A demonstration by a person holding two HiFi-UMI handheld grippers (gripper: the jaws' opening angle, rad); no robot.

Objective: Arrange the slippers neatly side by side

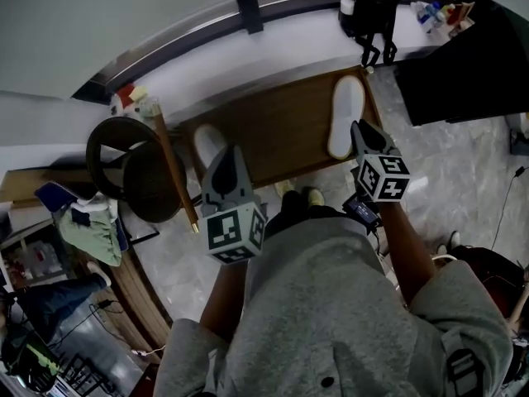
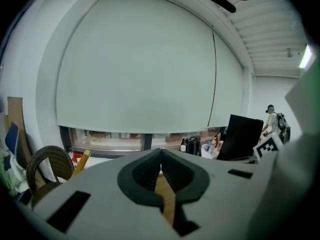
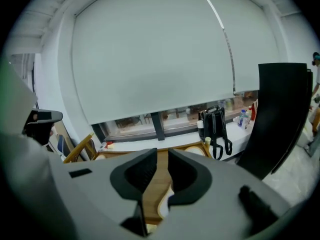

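Note:
Two white slippers lie far apart on a low wooden platform (image 1: 281, 131): one slipper (image 1: 345, 116) at its right end, the other slipper (image 1: 211, 145) at its left end. My left gripper (image 1: 235, 152) hovers just right of the left slipper, its jaws shut and empty (image 2: 160, 152), with only wood showing below them. My right gripper (image 1: 360, 126) hangs beside the near end of the right slipper. Its jaws (image 3: 162, 153) stand a narrow gap apart with nothing between them, and the white slipper (image 3: 165, 202) shows below.
A black backpack (image 1: 372, 11) stands on the white ledge behind the platform's right end. A round wicker chair (image 1: 132, 168) and a leaning wooden stick (image 1: 175, 172) stand at the left. A black panel (image 1: 463, 64) is at the right. The person's feet (image 1: 299, 197) are at the platform's near edge.

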